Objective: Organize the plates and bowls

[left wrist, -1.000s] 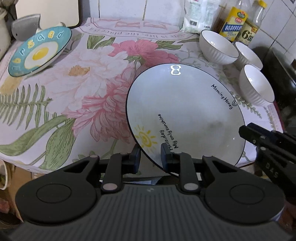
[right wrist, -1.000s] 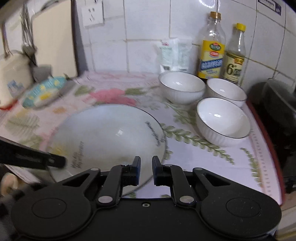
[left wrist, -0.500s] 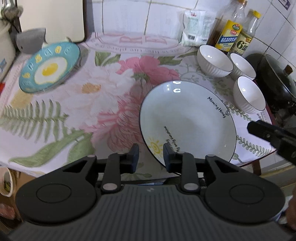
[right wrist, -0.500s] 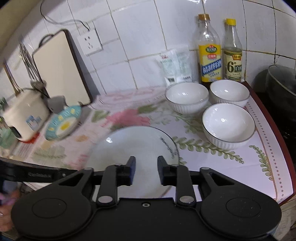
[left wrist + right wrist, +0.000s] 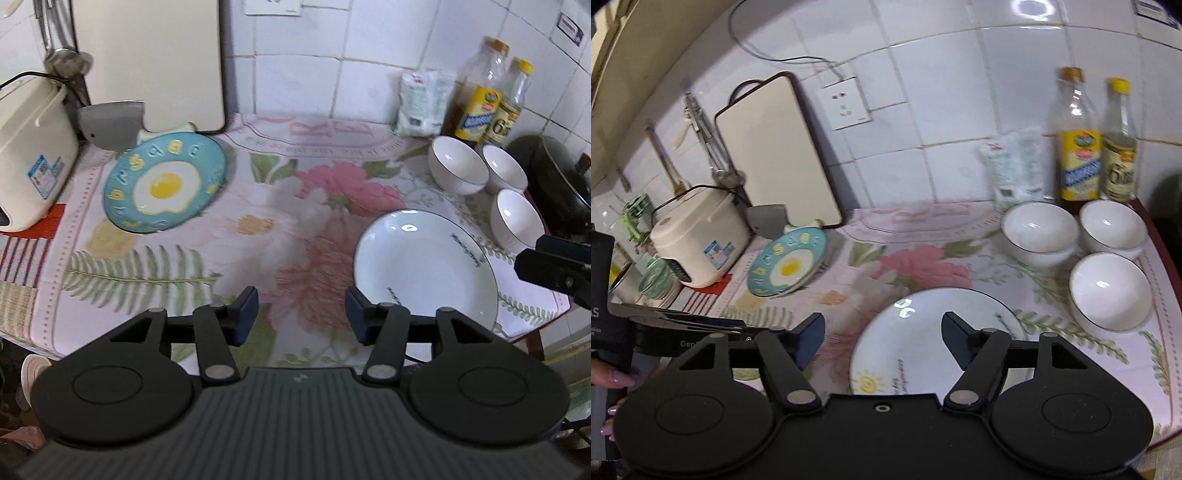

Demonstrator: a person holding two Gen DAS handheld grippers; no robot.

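Observation:
A white plate with black lettering [image 5: 424, 266] lies flat on the floral tablecloth at the front right; it also shows in the right wrist view [image 5: 938, 339]. A blue plate with a fried-egg picture [image 5: 164, 182] leans at the back left, also in the right wrist view [image 5: 788, 267]. Three white bowls [image 5: 456, 170] [image 5: 504, 173] [image 5: 519, 218] stand at the back right. My left gripper [image 5: 301, 319] is open and empty, held above the table's front edge, left of the white plate. My right gripper [image 5: 882, 341] is open and empty above the white plate's near edge.
A rice cooker [image 5: 29, 155] and a cutting board [image 5: 147, 62] stand at the back left. Two sauce bottles [image 5: 480, 103] and a white bag [image 5: 423, 103] stand against the tiled wall. A dark wok [image 5: 554, 184] sits at the far right.
Both grippers opened and let go of the white plate, which now lies flat on the cloth. Both grippers pulled back and up from it.

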